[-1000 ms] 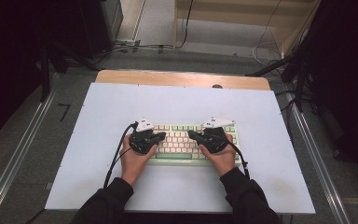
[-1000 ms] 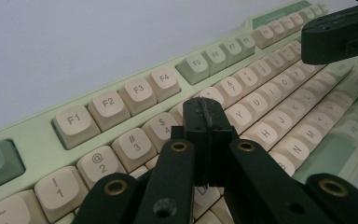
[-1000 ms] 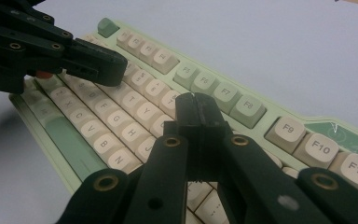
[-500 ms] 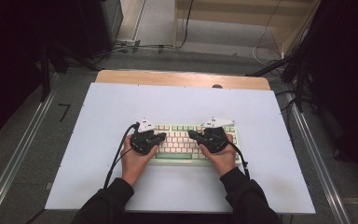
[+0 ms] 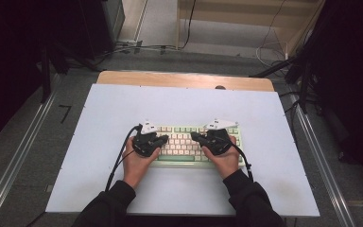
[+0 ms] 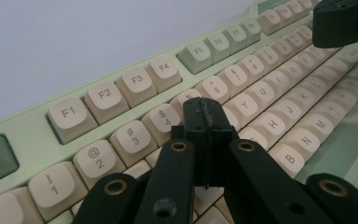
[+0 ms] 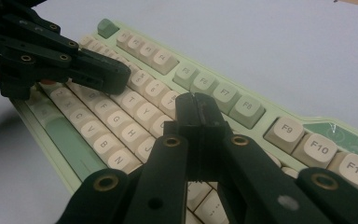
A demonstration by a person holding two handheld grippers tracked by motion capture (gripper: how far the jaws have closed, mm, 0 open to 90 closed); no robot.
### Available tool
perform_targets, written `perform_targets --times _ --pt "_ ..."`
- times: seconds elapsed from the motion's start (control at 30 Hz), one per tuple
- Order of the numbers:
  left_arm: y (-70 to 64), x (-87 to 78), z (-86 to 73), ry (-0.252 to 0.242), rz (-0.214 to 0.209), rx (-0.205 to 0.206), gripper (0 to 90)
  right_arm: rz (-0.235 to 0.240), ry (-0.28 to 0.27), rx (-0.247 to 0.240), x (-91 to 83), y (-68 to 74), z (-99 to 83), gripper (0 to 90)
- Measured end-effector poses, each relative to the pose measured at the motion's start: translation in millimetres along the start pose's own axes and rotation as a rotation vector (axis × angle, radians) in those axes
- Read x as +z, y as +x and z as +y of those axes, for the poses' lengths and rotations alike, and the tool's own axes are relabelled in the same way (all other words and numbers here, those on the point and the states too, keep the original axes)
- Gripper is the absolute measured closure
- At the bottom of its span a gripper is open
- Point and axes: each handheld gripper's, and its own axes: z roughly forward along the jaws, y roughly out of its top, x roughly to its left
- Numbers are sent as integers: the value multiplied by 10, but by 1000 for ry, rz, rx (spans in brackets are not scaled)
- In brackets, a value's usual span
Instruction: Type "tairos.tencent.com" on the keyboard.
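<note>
Both grippers, the left gripper (image 5: pixel 162 140) and the right gripper (image 5: pixel 194 137), have jaws pressed together, holding nothing, over the green keyboard (image 5: pixel 184 141) on the desk (image 5: pixel 113 104).

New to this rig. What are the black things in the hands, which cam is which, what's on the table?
No robot arm here: a person holds a hand-held two-jaw gripper in each hand. The high view looks down from above the person's side of the table; the left gripper is at its left, the right gripper at its right. The other two pictures come from cameras riding on each gripper, looking along its black jaws.

On the white table lies one thing: a pale green keyboard with cream keycaps. Both grippers hover over its keys, tips pointing toward each other.

In the left gripper view the left gripper has its jaws pressed together over the number row, holding nothing. In the right gripper view the right gripper is likewise shut and empty, near the F-key row.
</note>
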Motion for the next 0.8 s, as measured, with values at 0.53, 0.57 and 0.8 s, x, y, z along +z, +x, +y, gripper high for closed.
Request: perform_targets --times 0.53,0.57,0.8 --pt "30 -185 27 -73 -32 -20 900 2 0 1 -4 0 -2 884" --pt "39 -196 24 -79 -35 -24 900 1 0 0 -4 0 -2 884" --pt "84 -256 -17 -85 -31 -41 900 0 -2 -1 -7 -1 -4 884"
